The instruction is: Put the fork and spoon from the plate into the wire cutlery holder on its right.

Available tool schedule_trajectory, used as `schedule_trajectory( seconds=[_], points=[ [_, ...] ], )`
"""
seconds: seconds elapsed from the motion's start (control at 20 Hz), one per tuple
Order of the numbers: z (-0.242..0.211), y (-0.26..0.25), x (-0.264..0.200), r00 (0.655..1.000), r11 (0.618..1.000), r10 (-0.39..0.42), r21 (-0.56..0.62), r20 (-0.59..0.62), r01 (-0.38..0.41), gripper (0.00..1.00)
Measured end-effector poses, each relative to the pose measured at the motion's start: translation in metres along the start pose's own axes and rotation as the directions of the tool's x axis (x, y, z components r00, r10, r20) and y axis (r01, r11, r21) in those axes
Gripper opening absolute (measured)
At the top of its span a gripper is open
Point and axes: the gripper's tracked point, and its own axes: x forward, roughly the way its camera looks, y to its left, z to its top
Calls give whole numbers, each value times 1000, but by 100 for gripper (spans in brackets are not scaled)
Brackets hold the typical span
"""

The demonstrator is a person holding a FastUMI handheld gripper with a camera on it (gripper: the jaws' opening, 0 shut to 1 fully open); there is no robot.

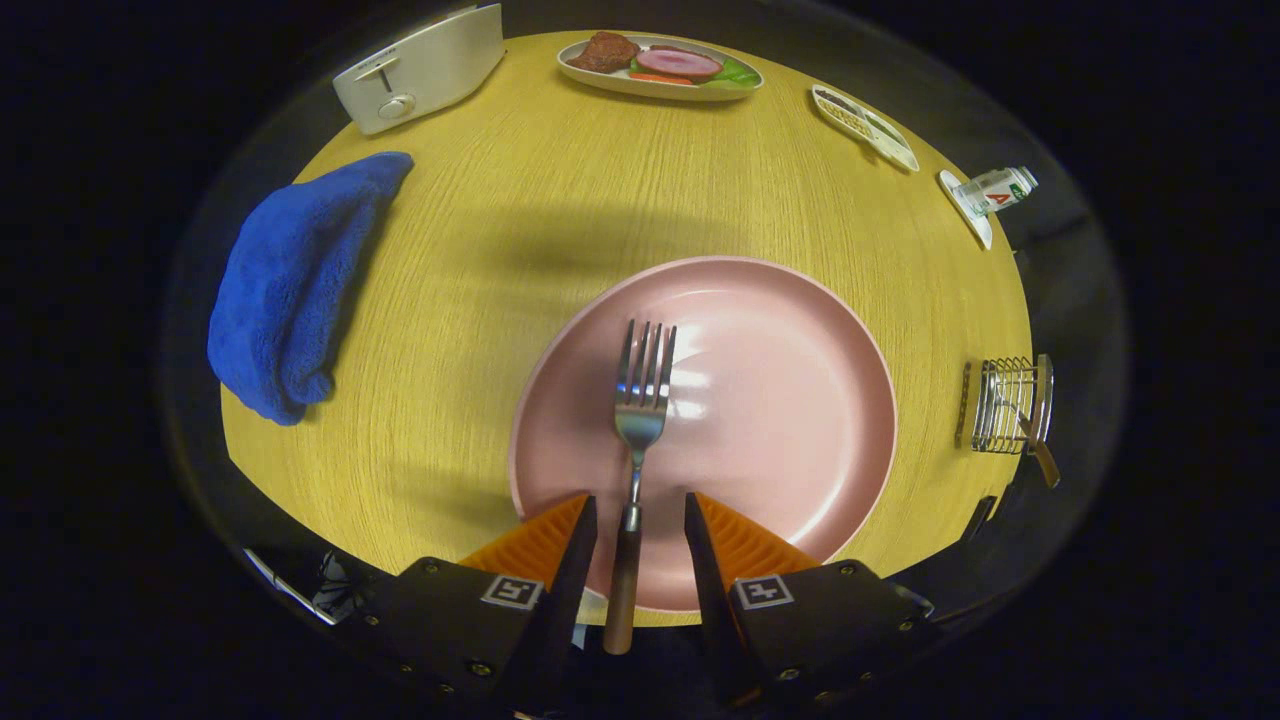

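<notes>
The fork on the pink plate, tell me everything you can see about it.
The metal fork with a brown wooden handle has four shiny tines and a slim neck joined to the handle by a metal collar. It lies flat on the round pink plate, tines pointing away from the gripper, handle reaching back over the plate's near rim. The handle sits between the open fingers, with a gap on each side, so neither finger seems to touch it.
</notes>
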Motion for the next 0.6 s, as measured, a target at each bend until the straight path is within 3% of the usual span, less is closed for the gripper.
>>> schedule_trajectory(
  seconds=[0.1, 0.15, 0.2, 0.3, 0.35, 0.4, 0.45, 0.6],
  points=[
    [4, 2, 3, 1000, 1000, 16, -2, 14, -16, 55],
    [5, 7, 3, 999, 999, 37, -4, 17, -37, 33],
    [3, 8, 4, 999, 999, 40, -9, 6, -40, 27],
    [4, 9, 4, 999, 998, 47, -34, 14, -47, 27],
    [3, 12, 4, 998, 997, 62, -44, 6, -62, 9],
    [3, 14, 5, 997, 996, 74, -56, 4, -74, 9],
    [3, 14, 2, 997, 995, 82, -60, -5, -82, 3],
    [-1, 7, 0, 997, 995, 67, -74, -32, -69, 3]
  ],
)
